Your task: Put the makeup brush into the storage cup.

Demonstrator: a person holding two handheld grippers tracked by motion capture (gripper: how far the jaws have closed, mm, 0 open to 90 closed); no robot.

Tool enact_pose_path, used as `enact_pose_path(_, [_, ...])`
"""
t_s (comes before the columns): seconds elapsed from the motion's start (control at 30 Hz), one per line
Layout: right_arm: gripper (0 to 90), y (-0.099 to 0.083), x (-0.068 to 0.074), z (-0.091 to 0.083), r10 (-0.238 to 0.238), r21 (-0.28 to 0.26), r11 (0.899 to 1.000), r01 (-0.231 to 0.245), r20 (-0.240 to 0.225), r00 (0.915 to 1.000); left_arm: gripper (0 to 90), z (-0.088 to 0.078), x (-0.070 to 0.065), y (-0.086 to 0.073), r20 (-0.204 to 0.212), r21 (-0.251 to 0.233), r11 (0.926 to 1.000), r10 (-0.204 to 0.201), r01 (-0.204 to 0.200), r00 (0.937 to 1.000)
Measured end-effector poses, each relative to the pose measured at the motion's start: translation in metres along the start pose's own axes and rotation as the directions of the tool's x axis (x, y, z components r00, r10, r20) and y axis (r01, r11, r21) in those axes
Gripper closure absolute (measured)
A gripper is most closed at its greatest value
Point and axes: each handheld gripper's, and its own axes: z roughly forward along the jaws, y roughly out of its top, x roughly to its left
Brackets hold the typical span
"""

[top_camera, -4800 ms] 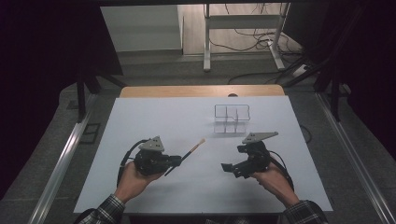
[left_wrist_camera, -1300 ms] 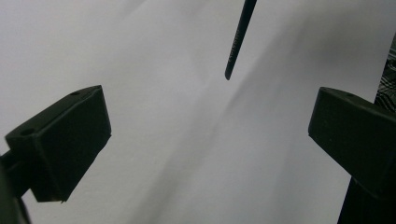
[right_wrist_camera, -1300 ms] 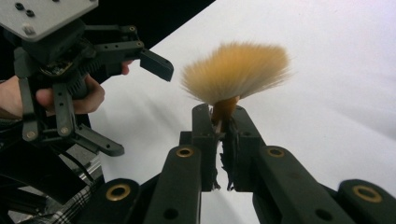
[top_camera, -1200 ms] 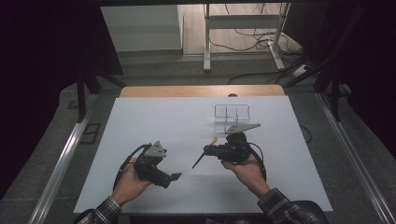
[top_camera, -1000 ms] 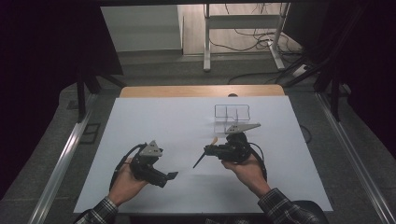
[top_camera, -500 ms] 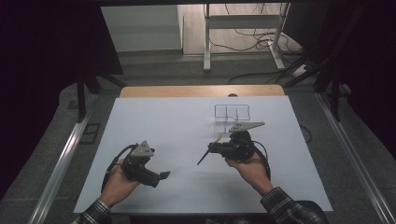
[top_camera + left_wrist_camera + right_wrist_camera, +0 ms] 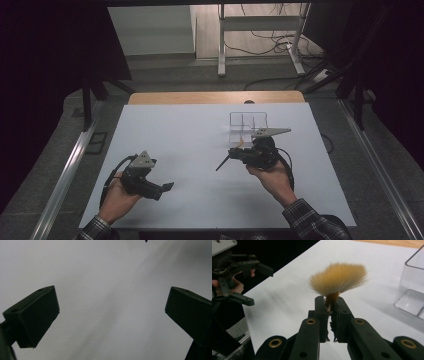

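Landmark: we place everything by the clear organiser (image 7: 248,125) standing toward the far right of the white table (image 7: 175,130).
Right gripper: our right gripper (image 7: 329,305), just on the near side of the organiser, has its jaws closed tight on the brush (image 7: 337,278) just under the bristles.
Brush: the tan bristle head fans out above the jaws; from above, the dark handle (image 7: 223,162) slants down and away from the organiser, off the table.
Left gripper: our left gripper (image 7: 161,189) sits well apart from the organiser, near the front left, jaws spread wide with nothing between them.
Step in hand: we judge the brush is bound for an organiser compartment.
Doing it well: we should keep the grip firm, turn the handle downward, centre it over one cell, and lower without knocking the thin walls.
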Motion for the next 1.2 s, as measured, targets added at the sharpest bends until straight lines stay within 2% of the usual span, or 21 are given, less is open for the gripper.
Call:
enact_pose_path(0.37, [83.5,0.003,-0.008,-0.008,-0.006,-0.009,1.000,0.007,0.042,0.9991,0.0,-0.012,0.010,-0.014,-0.021,-0.010,0.9991,-0.042,0.042,0.9989])
enact_pose_path(0.67, [83.5,0.005,-0.016,-0.016,-0.004,-0.025,1.000,0.005,0.072,0.9974,0.0,-0.016,0.014,-0.021,-0.030,0.001,0.9989,-0.048,0.048,0.9984])
enact_pose_path(0.77, [83.5,0.006,-0.021,-0.020,0.004,-0.034,0.999,-0.001,0.087,0.9962,0.0,-0.020,0.016,-0.025,-0.033,-0.008,0.9977,-0.067,0.067,0.9972])
enact_pose_path(1.2, [83.5,0.008,-0.037,-0.036,0.024,-0.068,0.998,-0.015,0.134,0.9907,0.0,-0.031,0.020,-0.037,-0.037,-0.026,0.9954,-0.093,0.092,0.9950])
